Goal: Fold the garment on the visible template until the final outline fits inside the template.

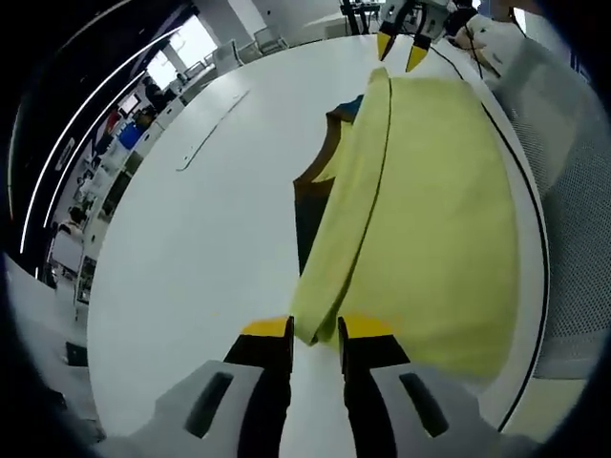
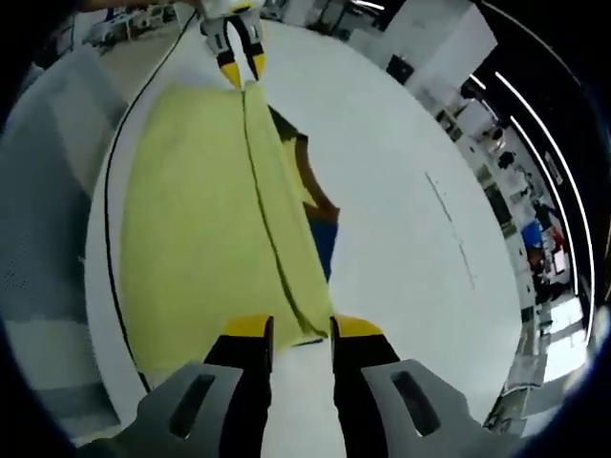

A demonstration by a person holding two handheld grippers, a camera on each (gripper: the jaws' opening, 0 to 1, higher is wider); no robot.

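A yellow garment (image 1: 430, 219) lies folded lengthwise on a white table (image 1: 191, 258), with dark blue and brown parts (image 1: 320, 162) showing beside the fold. A black template line (image 1: 523, 200) curves along its outer side. My left gripper (image 1: 315, 329) is open, and the near end of the fold ridge lies between its yellow tips. My right gripper (image 1: 401, 50) stands open at the fold's far end. In the right gripper view the same garment (image 2: 200, 219) runs from my right gripper (image 2: 302, 329) up to the left gripper (image 2: 242, 69), with the template line (image 2: 108, 200) on the left.
A thin dark line (image 1: 212, 132) is marked on the bare table beyond the garment, also seen as the line (image 2: 449, 215). Grey mesh (image 1: 578, 200) borders the table edge past the template. A hand (image 1: 477, 33) holds the far gripper. Desks and windows lie further off.
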